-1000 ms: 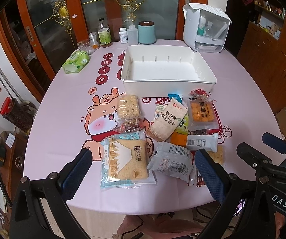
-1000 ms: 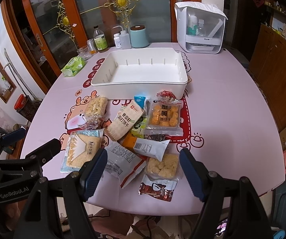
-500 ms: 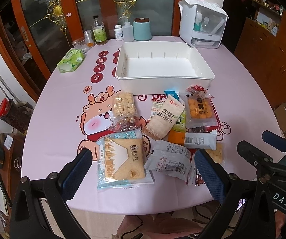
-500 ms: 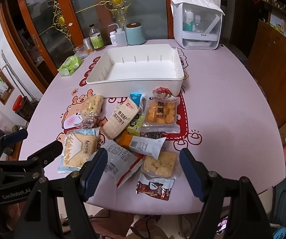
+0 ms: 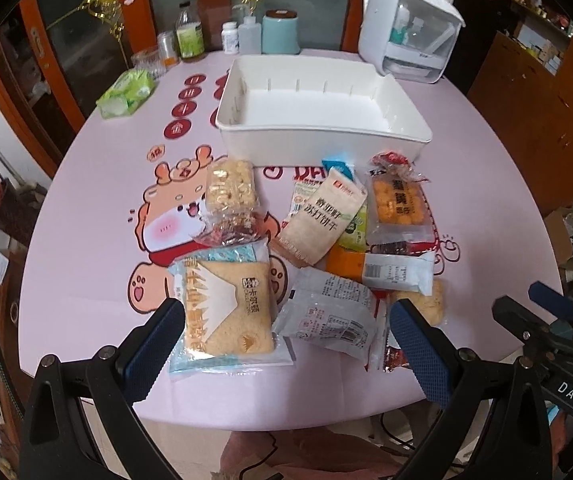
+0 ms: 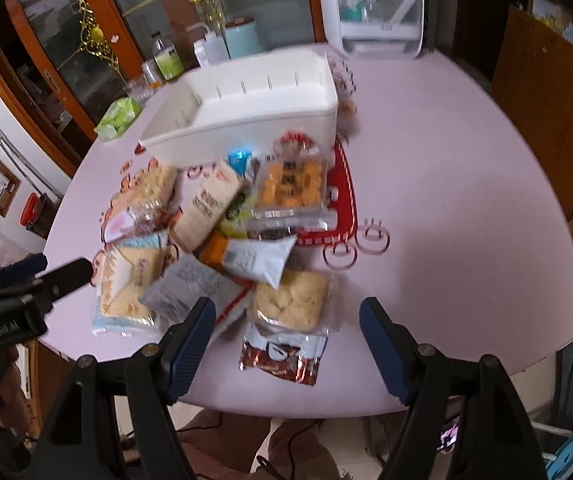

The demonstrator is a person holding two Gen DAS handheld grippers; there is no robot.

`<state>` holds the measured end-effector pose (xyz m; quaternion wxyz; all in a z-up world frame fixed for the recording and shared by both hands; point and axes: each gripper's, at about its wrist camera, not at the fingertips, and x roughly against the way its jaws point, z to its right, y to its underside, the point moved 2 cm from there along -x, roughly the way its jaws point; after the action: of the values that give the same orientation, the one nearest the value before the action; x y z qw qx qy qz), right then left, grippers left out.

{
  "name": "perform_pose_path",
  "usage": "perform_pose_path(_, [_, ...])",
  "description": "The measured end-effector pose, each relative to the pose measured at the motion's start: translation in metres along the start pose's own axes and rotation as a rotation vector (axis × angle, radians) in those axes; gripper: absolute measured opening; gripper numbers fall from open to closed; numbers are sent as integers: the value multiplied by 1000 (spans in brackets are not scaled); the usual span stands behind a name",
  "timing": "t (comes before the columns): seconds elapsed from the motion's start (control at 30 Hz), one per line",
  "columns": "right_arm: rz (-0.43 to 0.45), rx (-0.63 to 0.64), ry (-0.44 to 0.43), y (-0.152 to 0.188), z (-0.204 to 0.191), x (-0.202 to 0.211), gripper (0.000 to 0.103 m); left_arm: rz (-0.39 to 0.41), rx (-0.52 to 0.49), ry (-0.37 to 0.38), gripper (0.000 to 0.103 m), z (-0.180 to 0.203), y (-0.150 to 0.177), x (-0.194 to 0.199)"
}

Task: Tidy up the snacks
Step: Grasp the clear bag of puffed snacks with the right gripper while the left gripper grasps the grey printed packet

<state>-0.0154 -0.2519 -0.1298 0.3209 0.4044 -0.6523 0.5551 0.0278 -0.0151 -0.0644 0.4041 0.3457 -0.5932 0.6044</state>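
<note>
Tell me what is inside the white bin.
The white bin looks empty: bare floor and slotted walls show. The strip of floor behind its near wall is hidden.

Glossy plastic snack wrappers (image 5: 328,314) (crinkled); matt white plastic bin (image 5: 322,148).

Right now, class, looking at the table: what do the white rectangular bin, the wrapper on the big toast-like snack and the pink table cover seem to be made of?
White rectangular bin: probably rigid moulded plastic, matte, with ribbed inner walls. Wrapper on the big toast-like snack: thin clear plastic film, glossy, with crimped edges and glare. Pink table cover: likely a printed vinyl or coated sheet, smooth and flat; the pictures leave this open.
</note>
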Motion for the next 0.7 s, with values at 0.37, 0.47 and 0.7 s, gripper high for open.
perform_pose_path(0.37, [-159, -81, -55, 30, 24, -70, 75, -156, -15, 54, 102, 9, 16, -52])
perform_pose_path(0.47, [-157, -81, -64, 27, 23, -83, 75, -200, 23, 58, 102, 11, 18, -70])
perform_pose_path(0.7, [-155, 7, -70, 16, 12, -107, 75, -320, 151, 105, 102, 19, 24, -108])
